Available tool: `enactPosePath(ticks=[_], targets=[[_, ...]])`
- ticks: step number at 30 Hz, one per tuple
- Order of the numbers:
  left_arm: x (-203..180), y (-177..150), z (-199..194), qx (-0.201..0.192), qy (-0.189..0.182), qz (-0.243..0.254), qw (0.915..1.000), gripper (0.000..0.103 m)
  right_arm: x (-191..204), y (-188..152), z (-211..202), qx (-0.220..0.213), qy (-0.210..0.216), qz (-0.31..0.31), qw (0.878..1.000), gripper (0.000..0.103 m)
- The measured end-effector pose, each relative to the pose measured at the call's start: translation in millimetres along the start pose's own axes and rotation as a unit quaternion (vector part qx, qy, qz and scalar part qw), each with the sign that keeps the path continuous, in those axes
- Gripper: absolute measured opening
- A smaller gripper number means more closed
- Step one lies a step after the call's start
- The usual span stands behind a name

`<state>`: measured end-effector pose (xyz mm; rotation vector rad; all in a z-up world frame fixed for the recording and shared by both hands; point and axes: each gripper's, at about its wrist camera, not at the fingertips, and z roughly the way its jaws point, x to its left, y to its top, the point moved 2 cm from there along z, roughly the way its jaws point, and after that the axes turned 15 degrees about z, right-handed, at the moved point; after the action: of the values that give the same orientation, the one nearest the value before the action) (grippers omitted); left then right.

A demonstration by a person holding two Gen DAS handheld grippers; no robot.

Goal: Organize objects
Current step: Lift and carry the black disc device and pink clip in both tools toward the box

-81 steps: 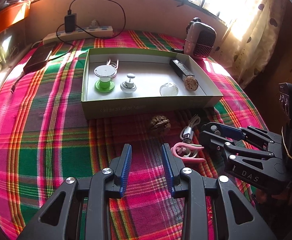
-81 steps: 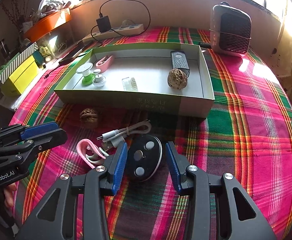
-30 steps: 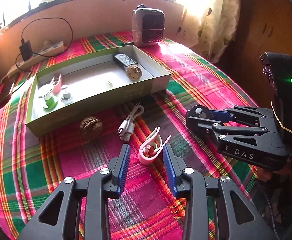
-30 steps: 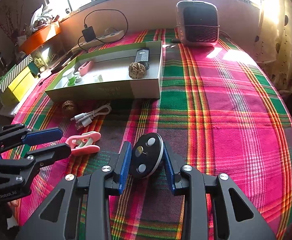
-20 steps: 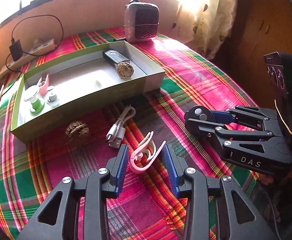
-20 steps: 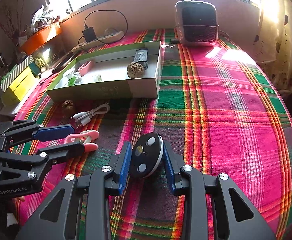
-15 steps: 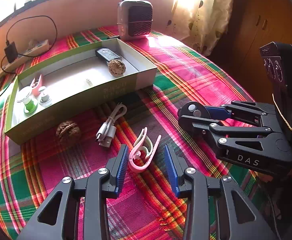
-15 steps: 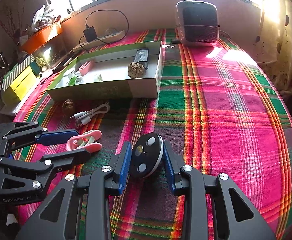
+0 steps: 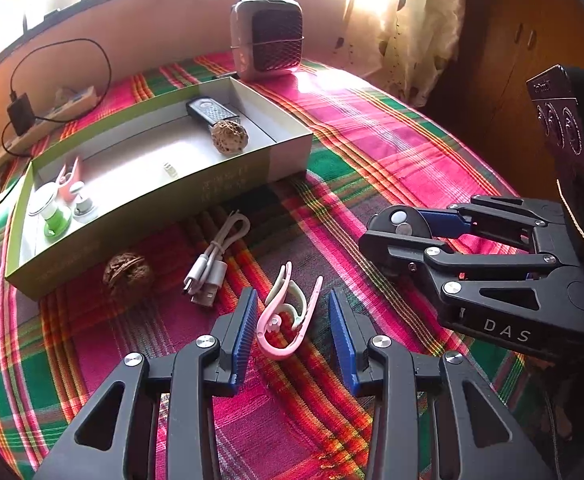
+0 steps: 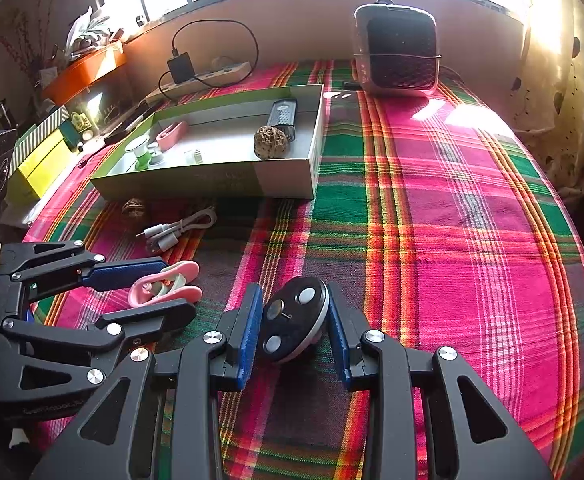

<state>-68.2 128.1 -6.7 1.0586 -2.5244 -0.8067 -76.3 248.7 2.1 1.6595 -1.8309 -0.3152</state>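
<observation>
My left gripper (image 9: 292,328) is open, with a pink clip (image 9: 286,320) lying on the plaid cloth between its fingers, untouched. The clip also shows in the right wrist view (image 10: 164,284). My right gripper (image 10: 294,326) is shut on a round black disc with white buttons (image 10: 294,322), held just above the cloth; the disc shows in the left wrist view (image 9: 398,220). The green open box (image 9: 228,184) holds a walnut (image 9: 229,137), a black remote (image 9: 210,110), a green-based spool (image 9: 52,216) and a pink clip. A loose walnut (image 9: 127,270) and a white cable (image 9: 216,260) lie before the box.
A small heater (image 10: 396,52) stands at the back of the table. A power strip with charger (image 10: 196,74) lies along the back wall. Yellow boxes (image 10: 40,160) sit off the left edge. The table's right edge drops near a curtain (image 10: 560,92).
My left gripper has swung toward the pink clip and moved so that the clip sits between its fingers. My right gripper closed on the black disc, lifted it and carried it back from the box.
</observation>
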Motion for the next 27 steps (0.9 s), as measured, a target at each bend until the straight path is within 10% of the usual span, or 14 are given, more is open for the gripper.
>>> enactPosePath(ticks=[27], targets=[[6.1,-3.4,-0.1,-0.008,0.020,-0.006,0.9998,0.022,1.1,-0.9,0.0,-0.004,-0.013,-0.002,1.000,0.029]])
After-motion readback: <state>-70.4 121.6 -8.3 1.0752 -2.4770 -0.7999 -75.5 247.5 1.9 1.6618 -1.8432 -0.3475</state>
